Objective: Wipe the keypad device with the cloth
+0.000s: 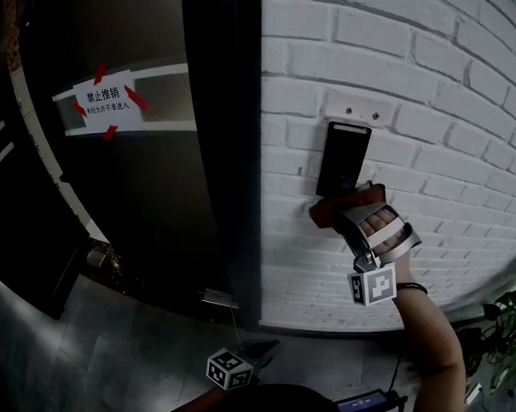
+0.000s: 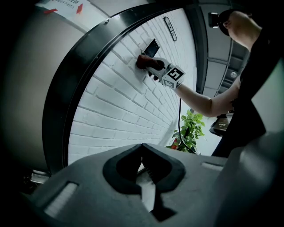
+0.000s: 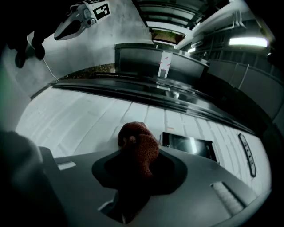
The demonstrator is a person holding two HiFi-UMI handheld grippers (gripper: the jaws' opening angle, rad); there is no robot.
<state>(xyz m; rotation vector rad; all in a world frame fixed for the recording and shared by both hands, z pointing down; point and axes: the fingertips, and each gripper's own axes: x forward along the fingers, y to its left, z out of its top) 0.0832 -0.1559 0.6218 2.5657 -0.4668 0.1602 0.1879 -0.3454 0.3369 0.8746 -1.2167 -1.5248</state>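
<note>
White brick wall [image 1: 435, 63] bears the keypad device [image 1: 343, 158]; right gripper [image 3: 137, 153] pinches the cloth [image 1: 329, 211] beside it, left gripper [image 2: 143, 150] closed, empty.

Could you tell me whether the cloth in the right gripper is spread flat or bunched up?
Bunched up: the red cloth bulges as a crumpled wad from the jaws of the right gripper, with no flat sheet showing.

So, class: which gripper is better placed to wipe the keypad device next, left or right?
Right. The right gripper grips the red cloth beside the keypad device; the left gripper hangs low, jaws shut on nothing.
</note>
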